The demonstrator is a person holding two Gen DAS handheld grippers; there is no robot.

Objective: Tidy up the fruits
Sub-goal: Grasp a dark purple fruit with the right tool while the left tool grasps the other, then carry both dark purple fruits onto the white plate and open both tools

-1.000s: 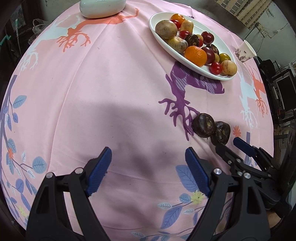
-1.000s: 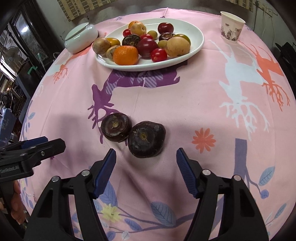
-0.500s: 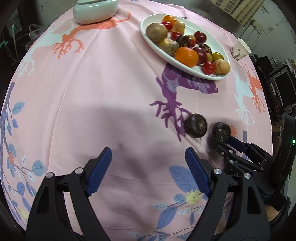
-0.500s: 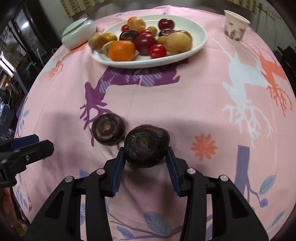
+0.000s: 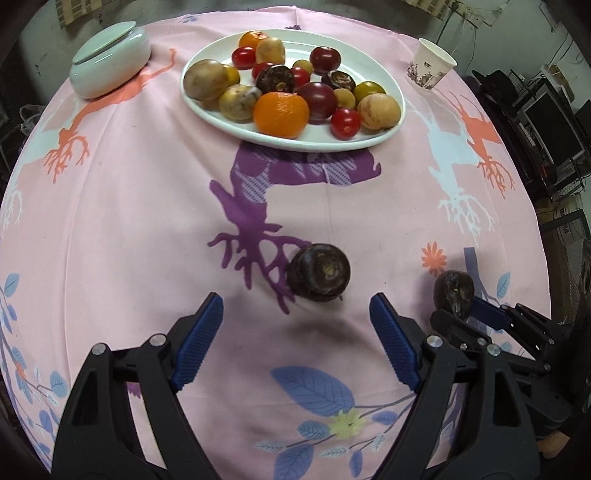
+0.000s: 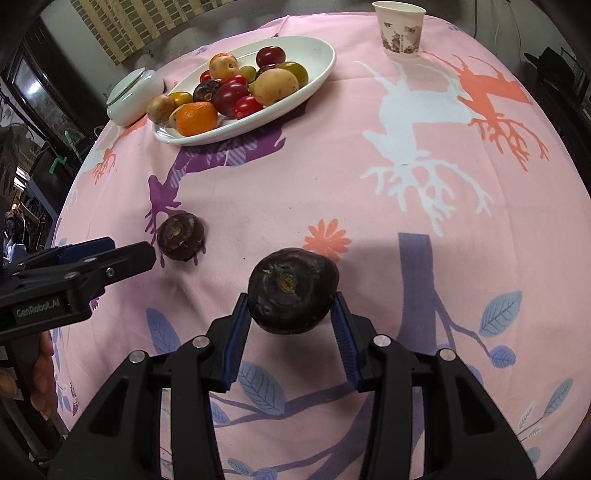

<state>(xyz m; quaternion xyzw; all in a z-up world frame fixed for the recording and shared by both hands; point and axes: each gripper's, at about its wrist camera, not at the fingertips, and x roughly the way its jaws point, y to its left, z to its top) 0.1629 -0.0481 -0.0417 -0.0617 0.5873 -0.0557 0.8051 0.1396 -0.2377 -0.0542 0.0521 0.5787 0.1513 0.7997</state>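
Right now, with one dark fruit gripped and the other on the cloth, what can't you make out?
- Underside of the held fruit, right wrist view: hidden by its own bulk.
- Right gripper pads' contact: covered by the fruit.
- Held fruit in left wrist view: lower part behind the right gripper.
- Lidded bowl contents: lid on.
- Cup contents: only its side shows.
- Plate bottom fruits: buried under others.

The bench is covered by a pink cloth printed with deer, leaves and flowers. At its far side sits a white oval plate piled with mixed fruit — an orange, small red tomatoes and tan and dark round fruits. Left of the plate stands a pale lidded bowl; to its right, well apart, a paper cup. Nearer, one dark round fruit lies alone on the cloth, on the antlers of the purple deer.
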